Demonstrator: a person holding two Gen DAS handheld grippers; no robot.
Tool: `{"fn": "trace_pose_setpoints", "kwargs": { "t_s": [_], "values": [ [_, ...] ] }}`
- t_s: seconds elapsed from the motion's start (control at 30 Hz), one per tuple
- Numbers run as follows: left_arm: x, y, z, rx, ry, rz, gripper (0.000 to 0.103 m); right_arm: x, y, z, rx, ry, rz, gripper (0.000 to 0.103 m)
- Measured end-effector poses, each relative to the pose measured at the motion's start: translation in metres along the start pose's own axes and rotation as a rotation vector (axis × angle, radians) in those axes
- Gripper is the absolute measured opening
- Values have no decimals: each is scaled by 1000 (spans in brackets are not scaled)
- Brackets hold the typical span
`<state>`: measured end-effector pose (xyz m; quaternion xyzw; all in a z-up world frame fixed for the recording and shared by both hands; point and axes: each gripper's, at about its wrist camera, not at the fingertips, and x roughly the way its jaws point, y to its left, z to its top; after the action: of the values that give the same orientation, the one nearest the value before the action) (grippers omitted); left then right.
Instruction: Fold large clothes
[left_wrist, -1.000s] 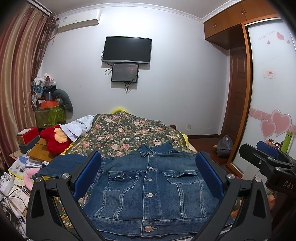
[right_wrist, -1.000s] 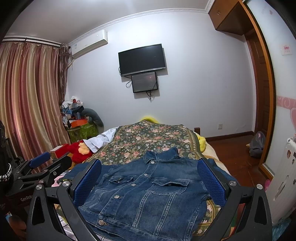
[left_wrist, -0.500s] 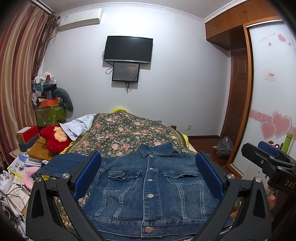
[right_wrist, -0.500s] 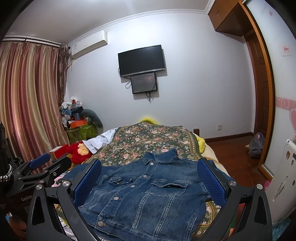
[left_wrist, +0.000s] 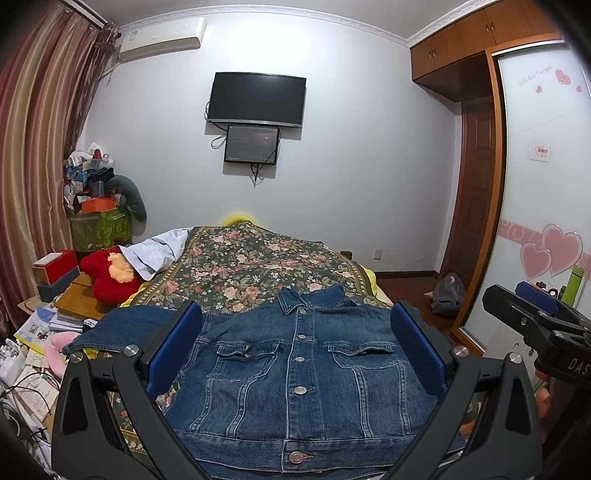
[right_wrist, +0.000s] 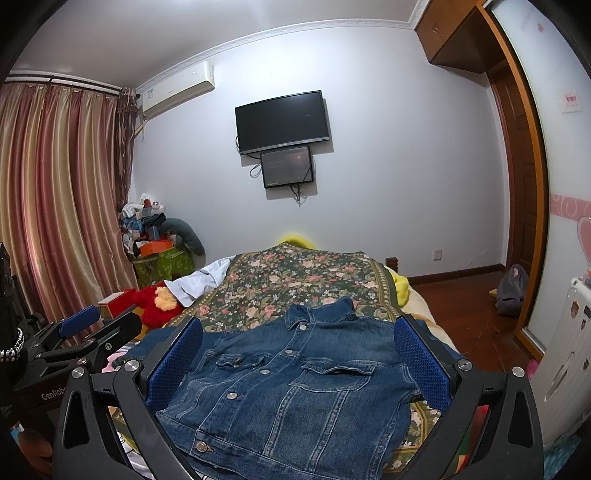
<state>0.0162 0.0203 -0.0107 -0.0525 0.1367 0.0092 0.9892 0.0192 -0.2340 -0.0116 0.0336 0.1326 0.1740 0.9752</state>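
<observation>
A floral-covered bed (left_wrist: 258, 258) fills the room's middle, and on its near end your denim jacket (left_wrist: 299, 376) lies face up, buttoned, collar pointing away from you, hem at the near edge. One sleeve (left_wrist: 125, 328) spreads out flat to your left; the other is not clearly in view, and that is your first risk: fold before you find it and you trap a lump under the body.

Your left gripper (left_wrist: 295, 354) hangs above the jacket front with its blue pads wide apart, holding nothing. Your right gripper (right_wrist: 299, 362) hovers the same way, jaws spread and empty, nearer the jacket's right side. Neither touches the cloth.

The denim looks thick and stiff, so a shallow pinch is likely to slip as you lift, and a deep one may catch the floral cover beneath and drag it along. The hem sits right at the bed's edge; pull toward yourself and the jacket could slide off. The metal buttons (left_wrist: 300, 389) may also deflect a pad that lands on them.
</observation>
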Motion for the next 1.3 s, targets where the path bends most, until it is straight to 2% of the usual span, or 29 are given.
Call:
{"fn": "trace_pose_setpoints", "kwargs": {
  "t_s": [0.37,0.67,0.83,0.97,1.07,1.3],
  "values": [
    [1,1,1,-6,2,5,103,-1,1,-1,0,-2,0,103],
    [5,5,2,-4,8,13,103,15,-5,6,12,8,7,103],
    [11,15,5,-10,1,73,103,31,5,7,-3,20,26,103],
    [24,33,9,-27,11,110,103,53,14,10,-26,34,42,103],
    [37,55,12,-42,9,166,103,78,20,15,-44,50,62,103],
    [93,126,17,-114,108,266,103,153,39,25,-62,118,92,103]
  ]
}}
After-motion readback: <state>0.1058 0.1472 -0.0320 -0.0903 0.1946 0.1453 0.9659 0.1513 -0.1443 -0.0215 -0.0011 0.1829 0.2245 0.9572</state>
